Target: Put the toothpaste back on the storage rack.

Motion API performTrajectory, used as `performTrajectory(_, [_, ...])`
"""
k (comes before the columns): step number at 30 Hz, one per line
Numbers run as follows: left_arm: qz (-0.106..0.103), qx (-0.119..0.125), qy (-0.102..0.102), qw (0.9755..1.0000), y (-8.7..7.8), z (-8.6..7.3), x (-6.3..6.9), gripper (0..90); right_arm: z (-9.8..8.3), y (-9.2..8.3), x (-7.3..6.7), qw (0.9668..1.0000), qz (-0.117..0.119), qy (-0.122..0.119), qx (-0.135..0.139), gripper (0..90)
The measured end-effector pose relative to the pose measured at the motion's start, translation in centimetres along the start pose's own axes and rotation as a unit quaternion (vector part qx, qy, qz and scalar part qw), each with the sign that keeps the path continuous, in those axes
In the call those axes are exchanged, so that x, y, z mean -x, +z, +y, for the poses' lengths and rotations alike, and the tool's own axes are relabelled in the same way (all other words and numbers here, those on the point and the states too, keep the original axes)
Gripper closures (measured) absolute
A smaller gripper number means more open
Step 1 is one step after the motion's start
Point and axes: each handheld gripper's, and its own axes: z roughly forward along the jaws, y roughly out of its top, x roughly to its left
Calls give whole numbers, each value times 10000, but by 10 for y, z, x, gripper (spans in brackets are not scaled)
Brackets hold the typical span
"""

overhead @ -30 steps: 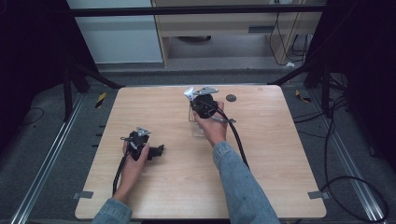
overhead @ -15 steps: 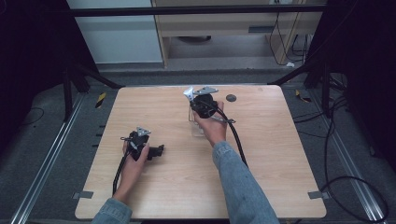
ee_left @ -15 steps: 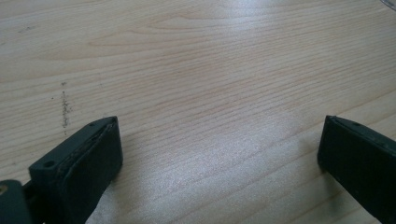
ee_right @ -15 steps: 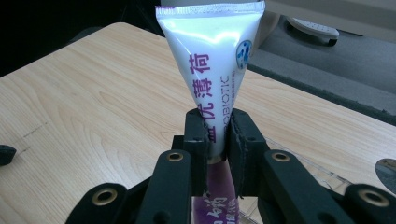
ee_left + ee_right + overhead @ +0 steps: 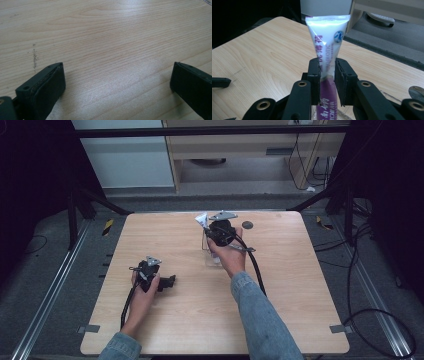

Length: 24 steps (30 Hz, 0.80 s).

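Since earlier frame: both hands hardly shifted, right gripper (image 5: 327, 72) jaws just eased apart slightly | I see it narrow, pads against white-and-purple tube (image 5: 327, 37), upright, far-centre over table (image 5: 300, 320) | left gripper (image 5: 115, 82) wide, nothing between, resting near-left.

A light wooden table (image 5: 300, 295) with rounded corners stands on a grey floor (image 5: 45, 285), and a small dark round disc (image 5: 247, 225) lies near its far edge. Strips of grey tape (image 5: 88, 328) sit at its near corners, and black cables (image 5: 370, 315) loop across the floor to the right. Beyond the far edge stands a pale cabinet (image 5: 130, 165) beside a wooden shelf unit (image 5: 235, 145).
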Motion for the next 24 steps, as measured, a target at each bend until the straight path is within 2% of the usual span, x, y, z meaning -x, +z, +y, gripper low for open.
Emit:
performTrajectory(12, [1,-2,3,10000,0,0,0,0,3,-10,6,10000,-6,26,2,741])
performTrajectory(24, [-1,1,-3,10000,0,0,0,0,5,-30,14,9999,-52,0,-91,706])
